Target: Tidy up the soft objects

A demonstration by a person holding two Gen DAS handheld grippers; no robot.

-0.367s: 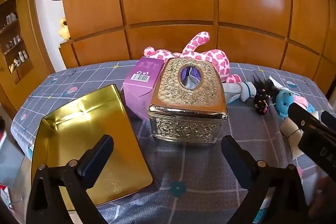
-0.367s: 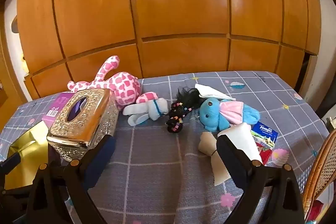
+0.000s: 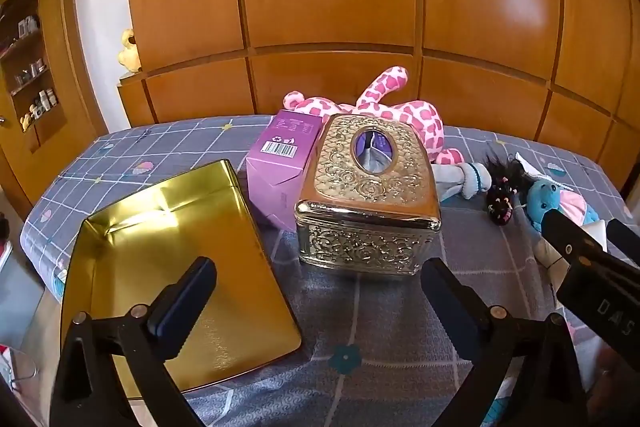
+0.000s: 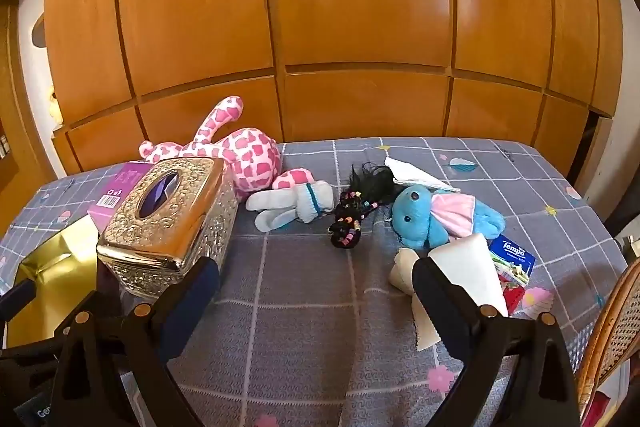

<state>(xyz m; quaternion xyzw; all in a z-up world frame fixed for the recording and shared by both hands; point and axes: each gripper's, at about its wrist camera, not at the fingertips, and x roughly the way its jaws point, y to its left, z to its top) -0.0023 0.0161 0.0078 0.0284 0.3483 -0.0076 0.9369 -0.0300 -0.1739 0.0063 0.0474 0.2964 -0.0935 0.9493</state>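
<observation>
Nothing has shifted: my left gripper (image 3: 318, 293) and right gripper (image 4: 316, 287) gape empty; blue plush elephant (image 4: 436, 217) lies untouched.

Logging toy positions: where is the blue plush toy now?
In the right wrist view, the blue plush toy lies right of centre on the bedspread, between the black hair ties and the tissue pack.

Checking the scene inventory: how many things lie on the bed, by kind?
Plush toys: 3 (pink, grey, blue)
Boxes and tins: 3 (gold box, purple carton, gold tin)
Hair ties: 1 bunch
Tissue packs: 1
Paper roll: 1
Total: 9
</observation>
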